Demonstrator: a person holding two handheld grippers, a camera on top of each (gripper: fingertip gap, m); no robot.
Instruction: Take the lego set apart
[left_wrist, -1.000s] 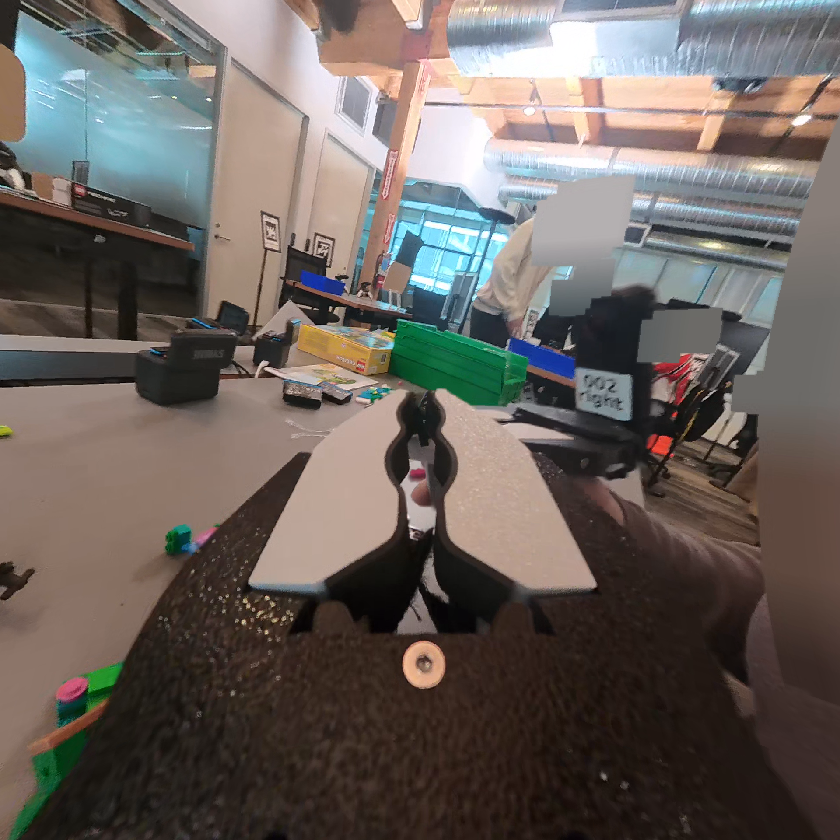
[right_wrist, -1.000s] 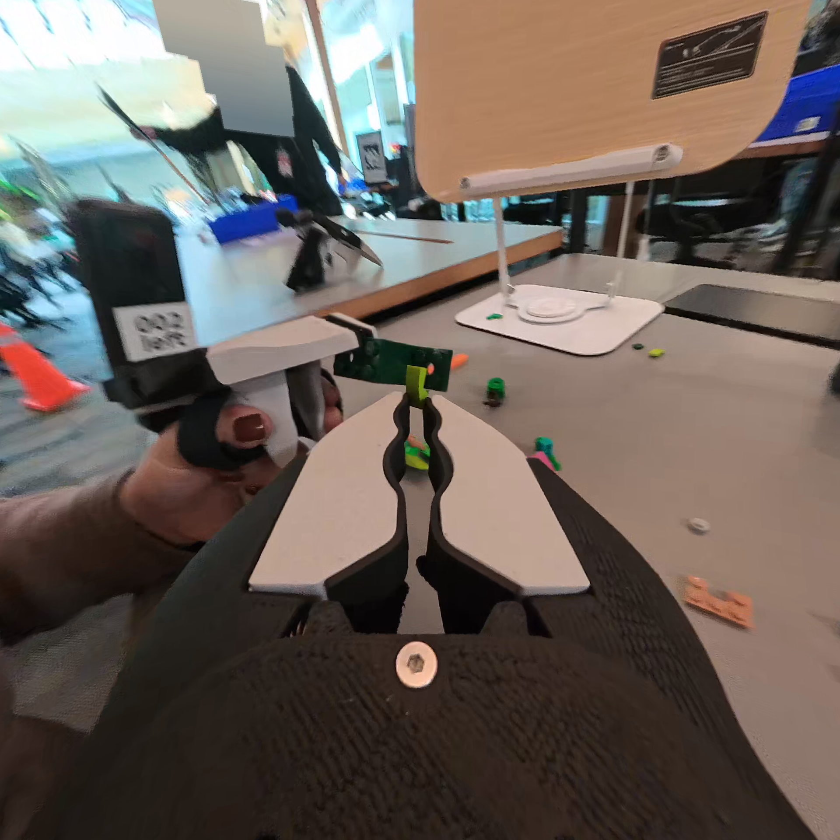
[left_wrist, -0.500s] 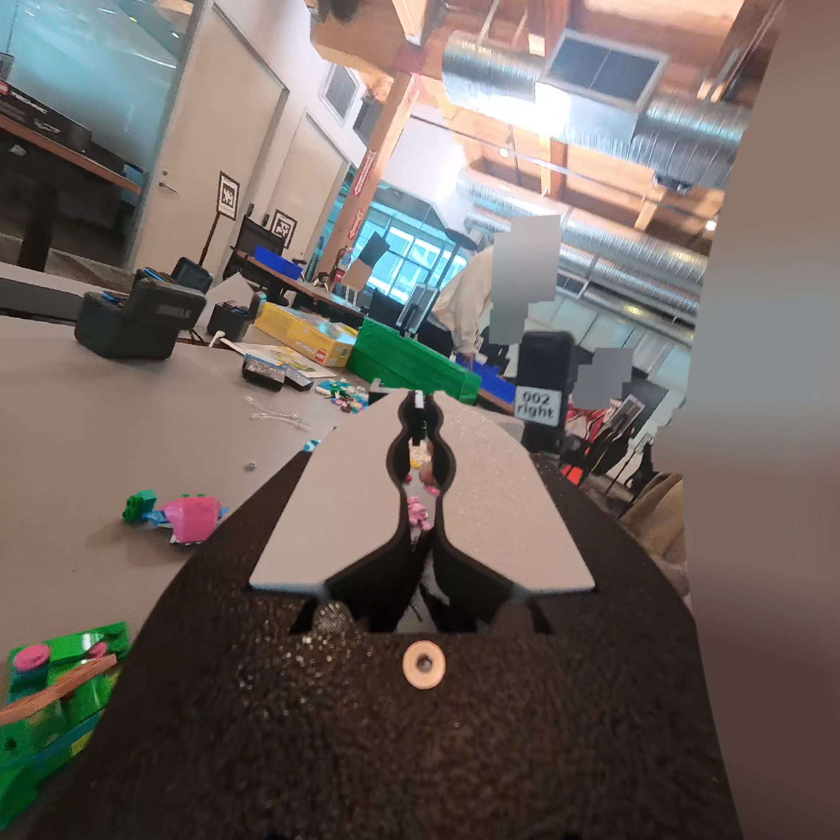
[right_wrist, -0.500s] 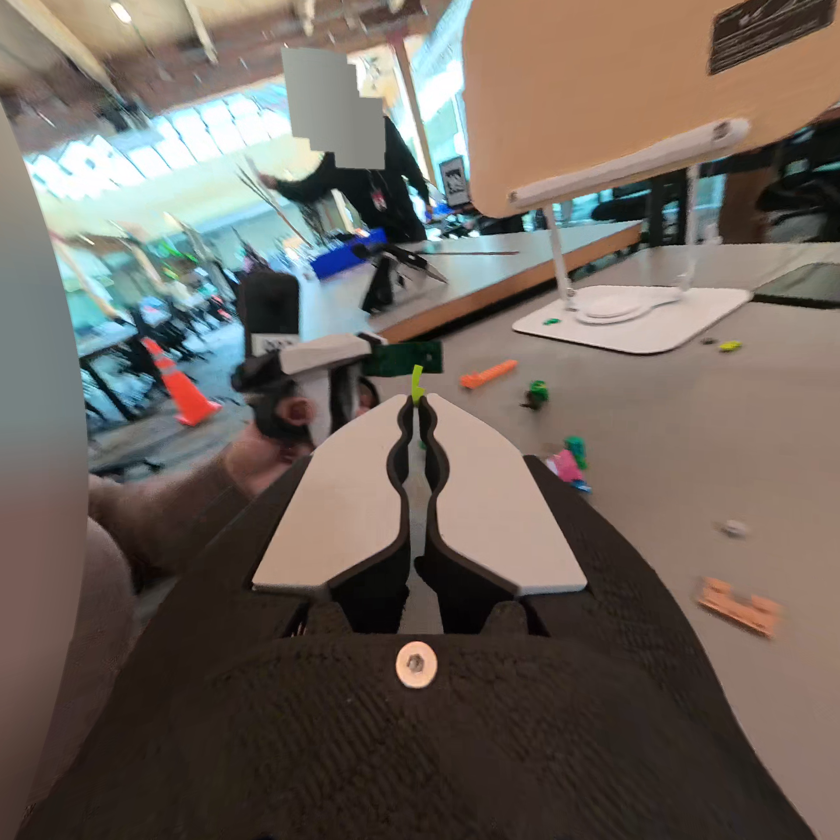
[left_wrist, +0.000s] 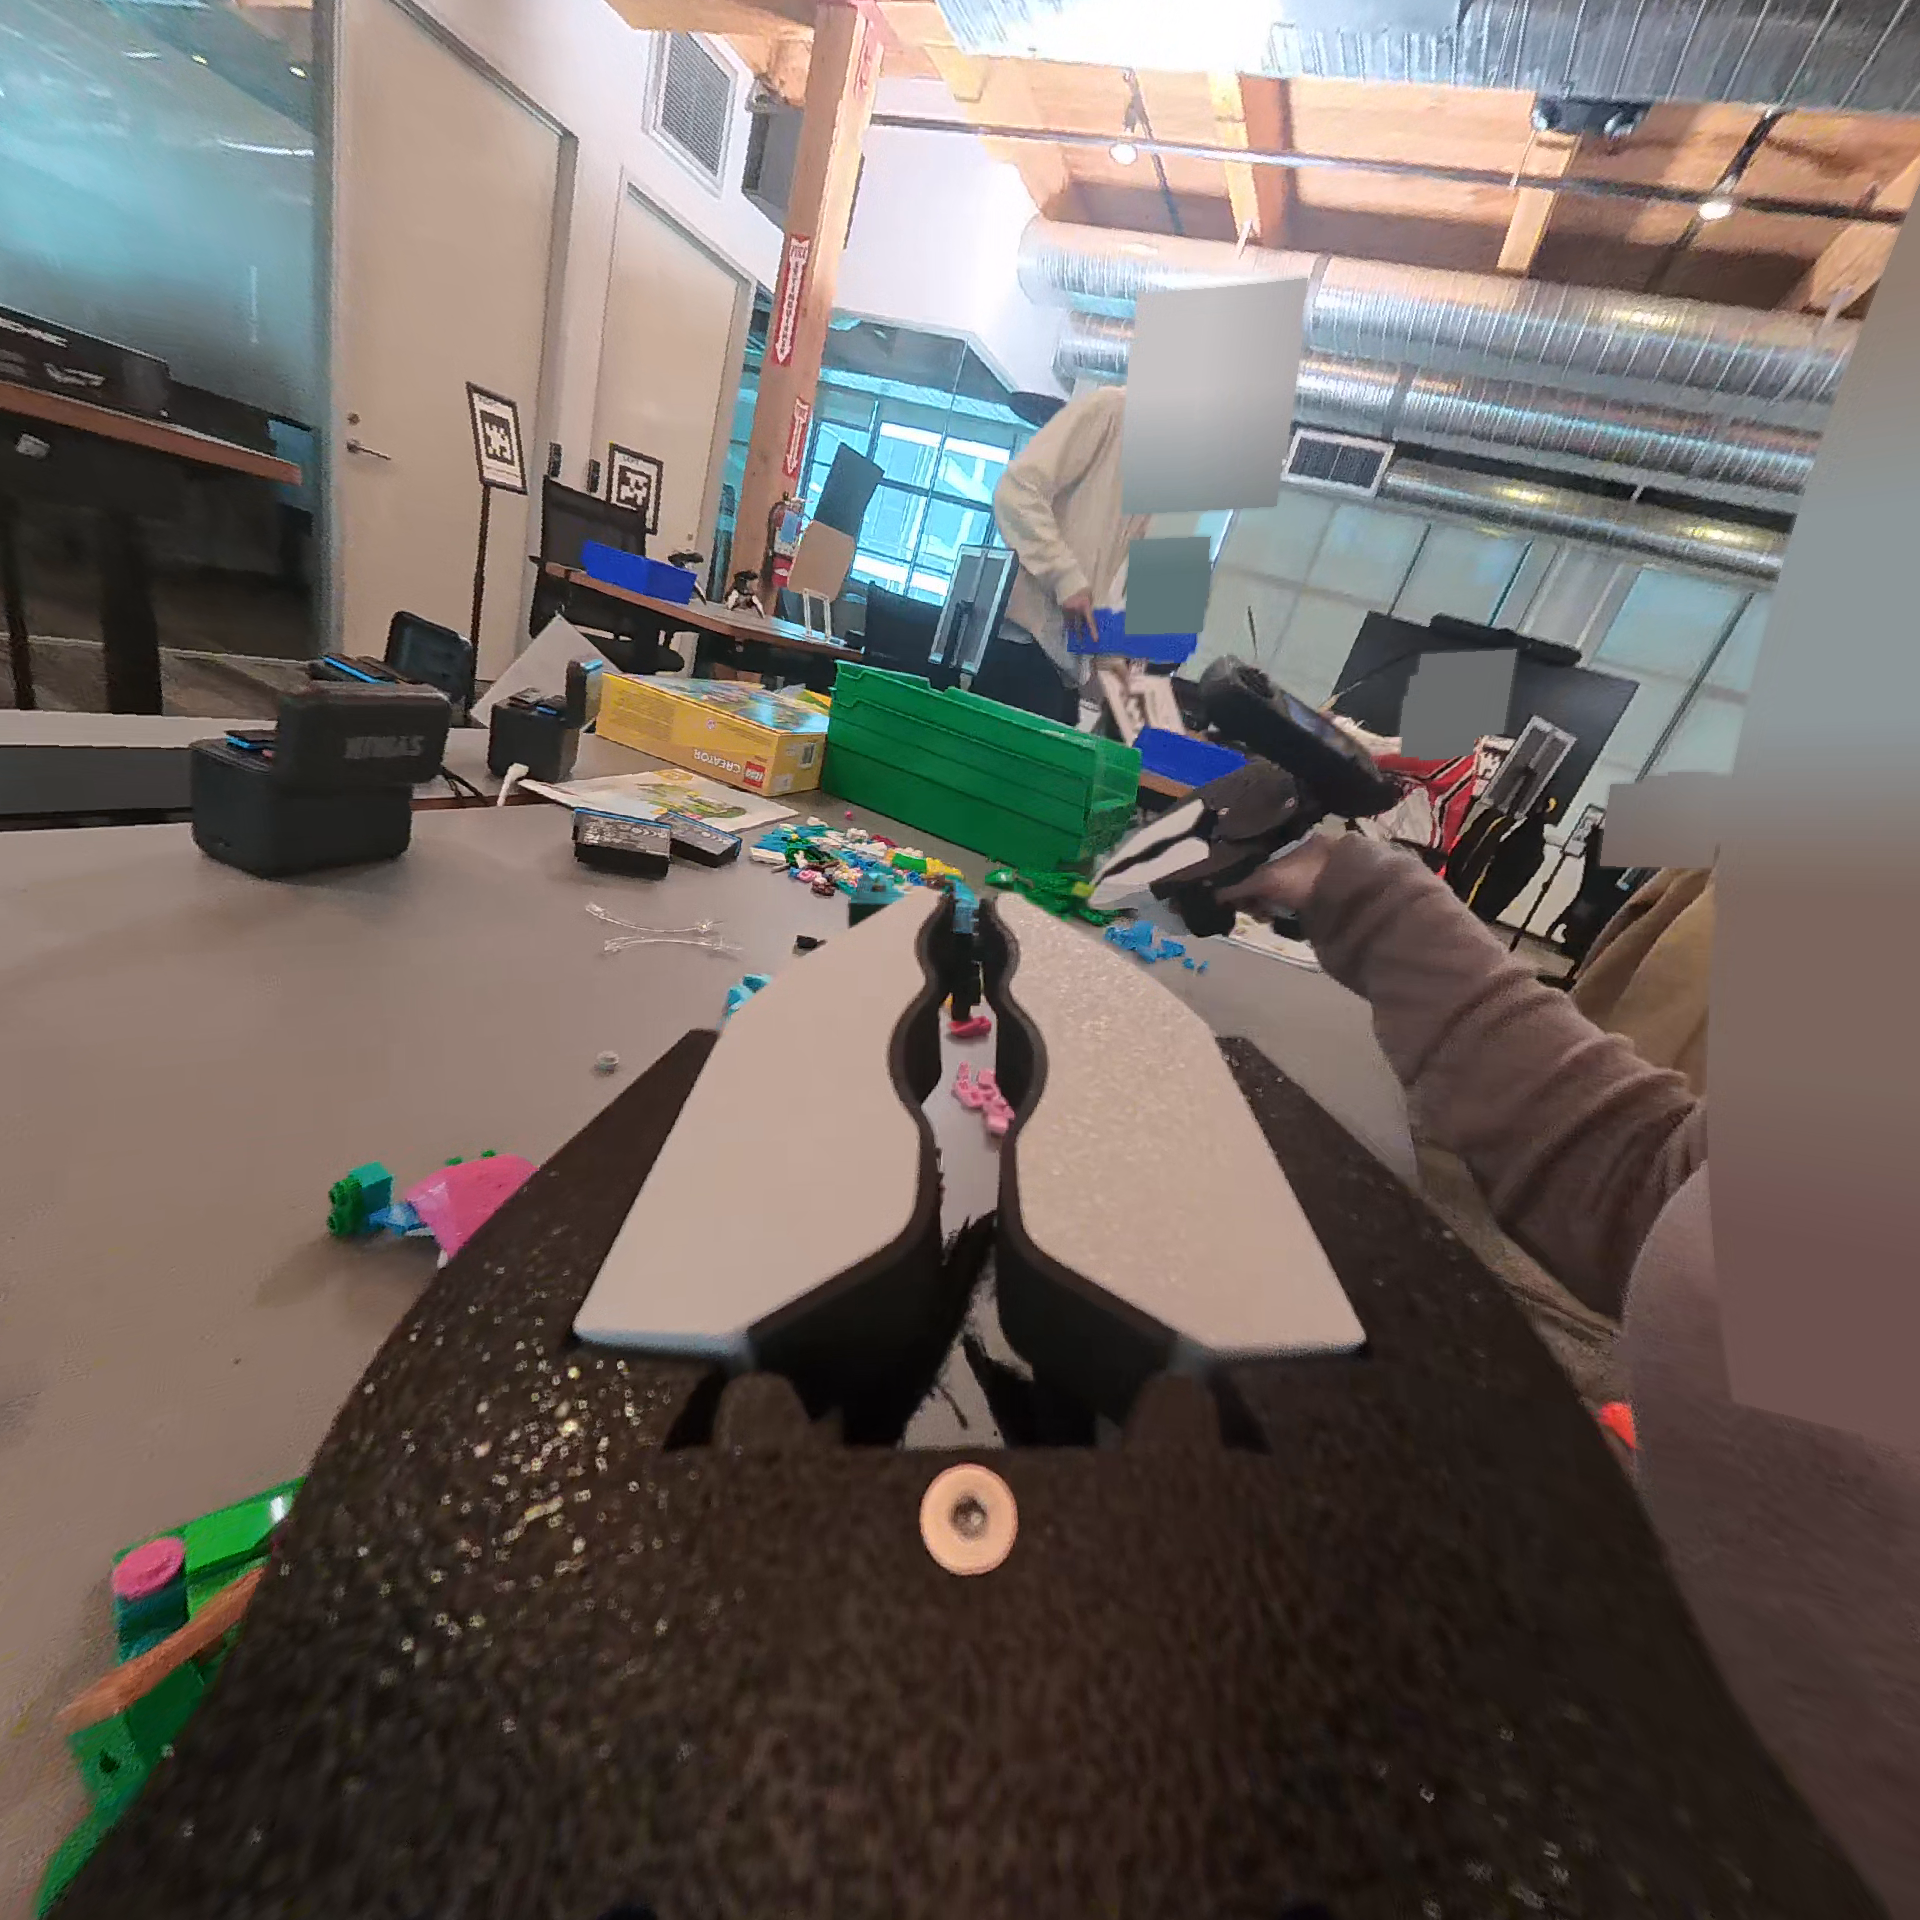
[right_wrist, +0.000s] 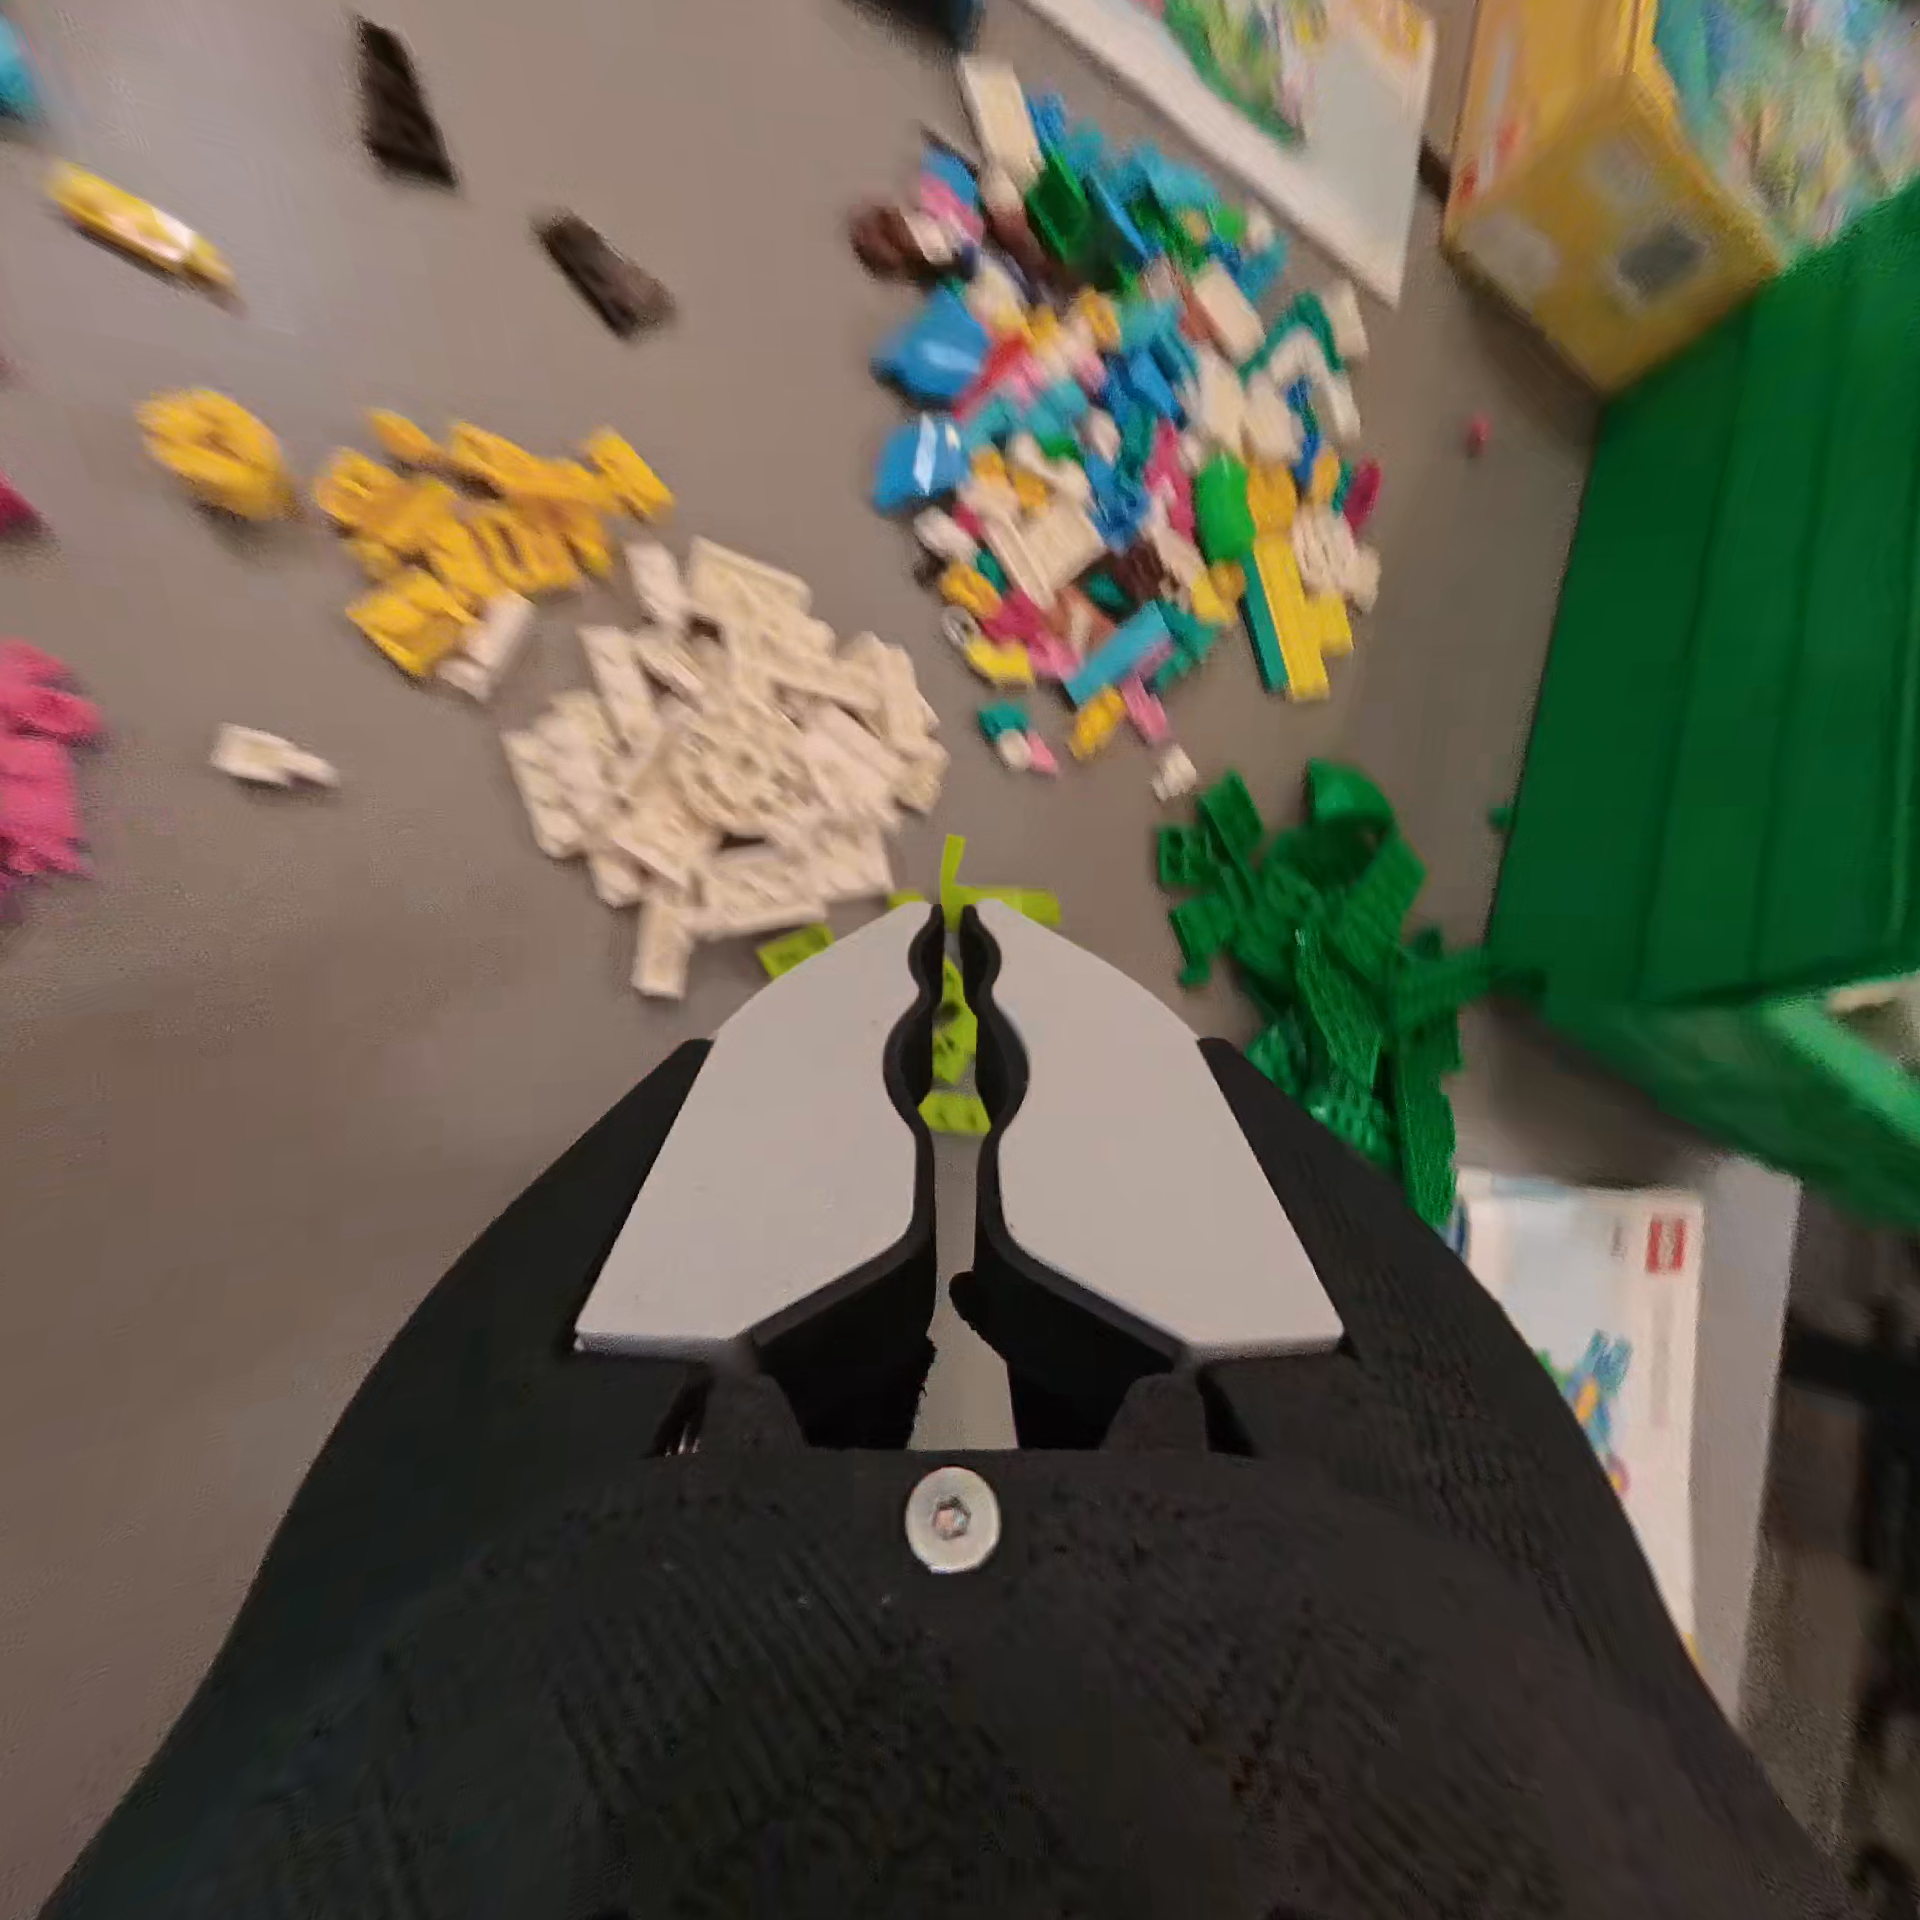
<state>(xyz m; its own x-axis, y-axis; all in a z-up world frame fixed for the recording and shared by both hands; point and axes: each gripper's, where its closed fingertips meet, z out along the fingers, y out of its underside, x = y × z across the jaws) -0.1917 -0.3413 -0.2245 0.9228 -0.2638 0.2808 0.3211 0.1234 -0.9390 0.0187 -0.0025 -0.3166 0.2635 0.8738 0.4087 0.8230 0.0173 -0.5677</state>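
Observation:
My left gripper (left_wrist: 964, 914) is shut on a dark plate piece (left_wrist: 962, 971), seen edge-on between its tips above the grey table (left_wrist: 260, 1039). My right gripper (right_wrist: 951, 914) is shut on a thin lime-green piece (right_wrist: 951, 868) and points down over a few lime pieces (right_wrist: 951, 1081), between a white pile (right_wrist: 727, 748) and a green pile (right_wrist: 1340, 966). In the left wrist view the right gripper (left_wrist: 1117, 878) is at the far right, over the green pile. A green and pink lego build (left_wrist: 156, 1621) lies at the lower left, and a pink and green chunk (left_wrist: 447, 1195) nearer the middle.
Sorted piles lie on the table: yellow (right_wrist: 468, 509), mixed colours (right_wrist: 1122, 468), pink (right_wrist: 42, 769). Stacked green trays (left_wrist: 966, 769), a yellow box (left_wrist: 717, 727), black cases (left_wrist: 312, 790) and a booklet (right_wrist: 1579, 1351) stand around. A person stands behind the table. My right fingertips sit around 40 cm from my left ones.
The right gripper has swung away from the left gripper with the lime piece and now points down over the sorted piles. The left gripper stays shut on the dark plate.

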